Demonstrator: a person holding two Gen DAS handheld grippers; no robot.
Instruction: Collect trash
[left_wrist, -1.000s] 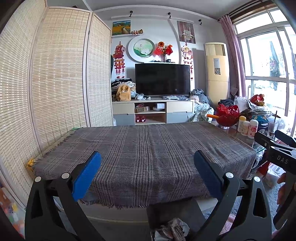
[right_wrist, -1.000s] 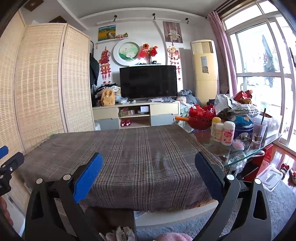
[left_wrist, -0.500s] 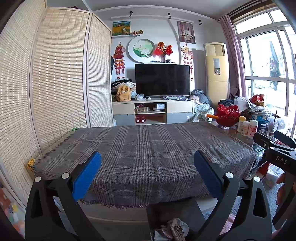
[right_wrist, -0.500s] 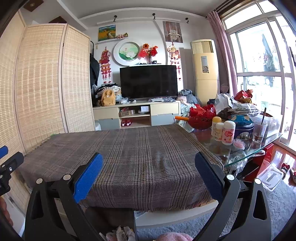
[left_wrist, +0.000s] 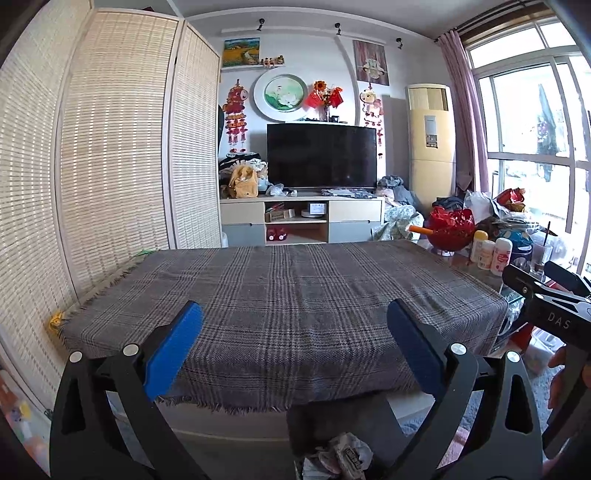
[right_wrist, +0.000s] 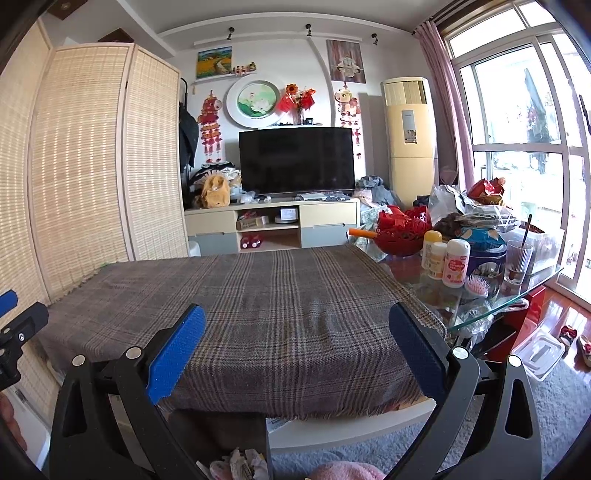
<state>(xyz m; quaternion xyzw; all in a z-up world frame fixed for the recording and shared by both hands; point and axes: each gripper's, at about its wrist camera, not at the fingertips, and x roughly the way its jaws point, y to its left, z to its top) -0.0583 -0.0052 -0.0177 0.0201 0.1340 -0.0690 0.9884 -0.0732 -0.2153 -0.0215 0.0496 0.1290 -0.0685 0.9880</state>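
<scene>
The trash (left_wrist: 343, 456) I am after sits low at the bottom of my left wrist view: crumpled paper and wrappers heaped in a dark bin (left_wrist: 332, 417) that stands on the floor just in front of the table's near edge. My right wrist view catches the same heap (right_wrist: 240, 465) at its lower edge, though it is cut off there and I can't quite tell what the pieces are. My left gripper (left_wrist: 291, 328) hangs above the bin with its blue pads spread wide and nothing between them. My right gripper (right_wrist: 295, 328) is likewise spread wide and empty, held beside the left at about the same height. Both face a table draped in a grey plaid cloth (left_wrist: 288, 295) whose fringed hem hangs over the near edge. To the right of the cloth the glass tabletop (right_wrist: 517, 291) is bare and crowded: a red bowl (right_wrist: 400, 236), three small bottles (right_wrist: 445, 260), a blue tin (right_wrist: 484, 251), a glass with a spoon (right_wrist: 519, 260) and a pink hairbrush (right_wrist: 478, 286). Beyond stand a dark television (right_wrist: 297, 160) on a low cabinet, a tall cream air conditioner (right_wrist: 408, 136) and a woven folding screen (left_wrist: 114, 147) at left.
</scene>
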